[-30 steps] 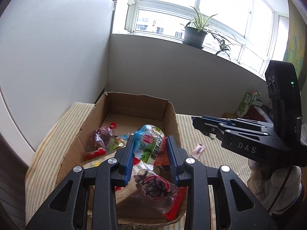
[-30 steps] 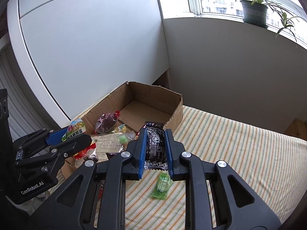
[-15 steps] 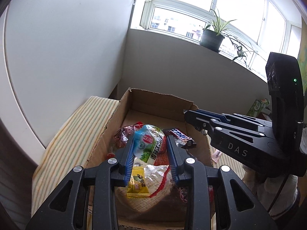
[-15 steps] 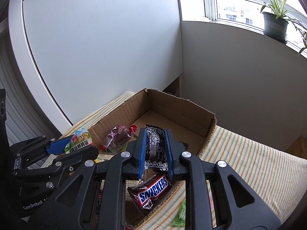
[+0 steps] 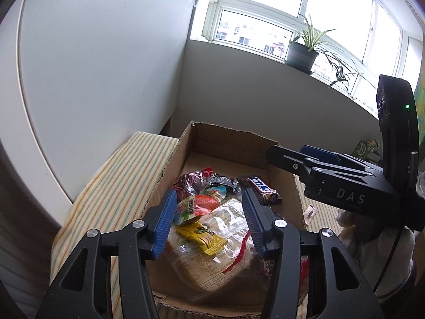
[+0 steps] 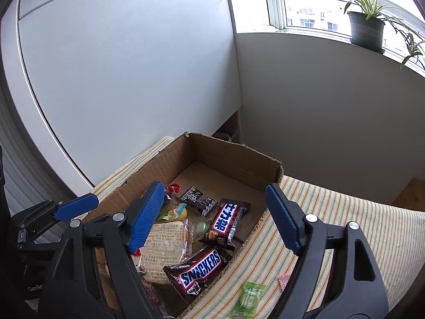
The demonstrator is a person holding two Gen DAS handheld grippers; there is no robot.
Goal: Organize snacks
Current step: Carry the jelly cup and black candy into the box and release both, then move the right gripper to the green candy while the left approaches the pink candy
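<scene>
An open cardboard box (image 5: pixel 231 138) (image 6: pixel 239 154) stands on a striped cloth and holds several snack packs. My left gripper (image 5: pixel 209 216) is open over the box; a green and red packet (image 5: pixel 198 206) lies loose just beneath it on a clear bread bag (image 5: pixel 225 242). My right gripper (image 6: pixel 215 218) is open wide above the box. A small black packet (image 6: pixel 198 199) lies on the box floor beside two Snickers bars (image 6: pixel 228 223) (image 6: pixel 198 268).
A green candy (image 6: pixel 248 299) and a pink candy (image 6: pixel 283 279) lie on the striped cloth (image 6: pixel 345 226) right of the box. A white cabinet (image 6: pixel 119 66) stands to the left and a grey wall behind. A potted plant (image 6: pixel 366 26) is on the sill.
Both grippers opened. The left let go of the green and red packet, the right let go of the black packet; both now lie in the box.
</scene>
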